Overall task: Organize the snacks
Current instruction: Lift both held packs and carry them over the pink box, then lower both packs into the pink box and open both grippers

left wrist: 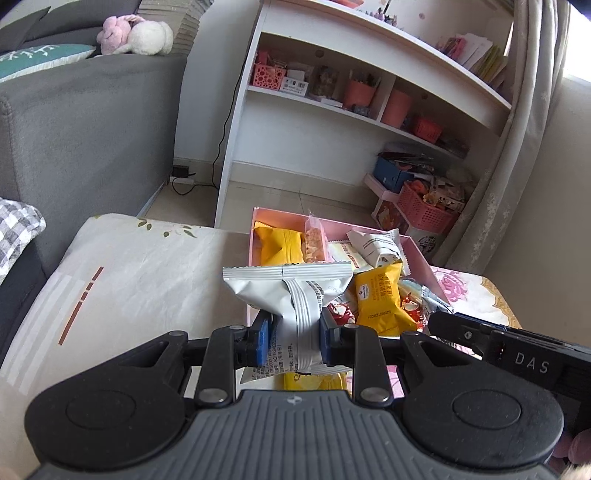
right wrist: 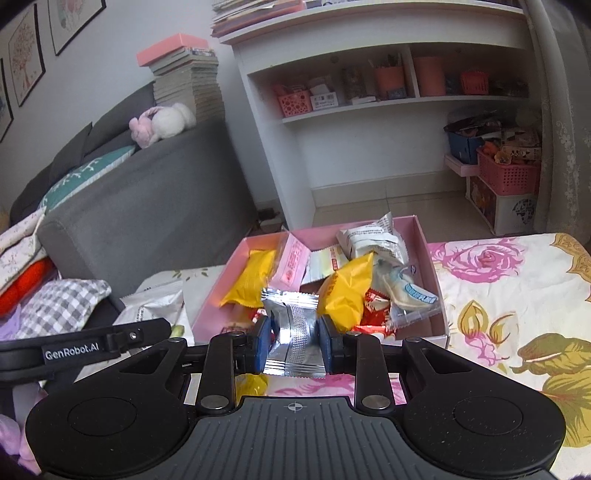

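A pink box [left wrist: 417, 246] [right wrist: 423, 236] on the cloth-covered table holds several snack packets, yellow [left wrist: 380, 301] [right wrist: 349, 291], white and red. My left gripper [left wrist: 294, 334] is shut on a white snack packet [left wrist: 291, 291] and holds it over the box's near left edge. My right gripper [right wrist: 294, 338] is shut on a silver foil snack packet [right wrist: 291, 325] just above the box's near edge. The right gripper's side [left wrist: 517, 350] shows at the right of the left wrist view. The left gripper's side [right wrist: 74, 347] and its white packet [right wrist: 155, 306] show at the left of the right wrist view.
A grey sofa [left wrist: 85, 140] [right wrist: 147, 195] stands to the left with cushions and a plush toy [left wrist: 136, 35]. A white bookshelf [left wrist: 369, 110] [right wrist: 369, 110] is beyond the table, with pink baskets [right wrist: 508, 177] on the floor. The floral tablecloth [right wrist: 517, 295] stretches right.
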A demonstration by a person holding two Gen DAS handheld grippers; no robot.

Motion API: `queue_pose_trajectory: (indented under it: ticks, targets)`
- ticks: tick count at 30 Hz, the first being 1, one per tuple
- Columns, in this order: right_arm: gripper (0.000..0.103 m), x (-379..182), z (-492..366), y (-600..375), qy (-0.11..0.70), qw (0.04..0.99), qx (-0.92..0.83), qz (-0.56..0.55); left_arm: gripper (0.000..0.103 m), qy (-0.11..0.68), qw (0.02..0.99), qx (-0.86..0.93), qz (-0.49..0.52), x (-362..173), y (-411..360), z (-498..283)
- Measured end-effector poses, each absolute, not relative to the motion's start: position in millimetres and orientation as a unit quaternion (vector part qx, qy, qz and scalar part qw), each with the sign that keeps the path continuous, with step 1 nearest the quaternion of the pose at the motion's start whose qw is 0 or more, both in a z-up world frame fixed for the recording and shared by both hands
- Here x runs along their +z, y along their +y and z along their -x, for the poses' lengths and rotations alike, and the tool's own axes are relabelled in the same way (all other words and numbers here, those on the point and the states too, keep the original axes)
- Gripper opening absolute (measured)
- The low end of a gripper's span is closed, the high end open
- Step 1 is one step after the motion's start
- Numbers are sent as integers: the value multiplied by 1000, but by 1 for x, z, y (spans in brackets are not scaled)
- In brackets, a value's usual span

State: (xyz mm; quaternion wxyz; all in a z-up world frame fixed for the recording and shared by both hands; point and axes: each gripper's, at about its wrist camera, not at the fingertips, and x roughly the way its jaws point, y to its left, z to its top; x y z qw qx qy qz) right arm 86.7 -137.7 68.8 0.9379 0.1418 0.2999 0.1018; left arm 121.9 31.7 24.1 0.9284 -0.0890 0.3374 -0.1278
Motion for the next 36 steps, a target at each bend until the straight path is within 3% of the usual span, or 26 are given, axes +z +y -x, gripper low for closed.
queue_pose_trajectory:
  ticks: [14,28,29,32,36]
  targets:
    - [27,63,-136,-155,311,917,88,-234,24,341,929,-131,54,9,5,-163]
    - [32,48,-162,-148,315,915,90,-235,24,331,931,-143,67,-5,4,-182]
    - [32,47,-163,-148,316,914,89,-237,27,330,931,-143,68,-6,4,-182]
    - [63,45,-163,-152,321,910,79,-251,51,327,932,-140,74,-6,6,-179]
    - [65,49,-160,-154,318,912,78,-246,62,331,931,-143,58,-4,2,-176]
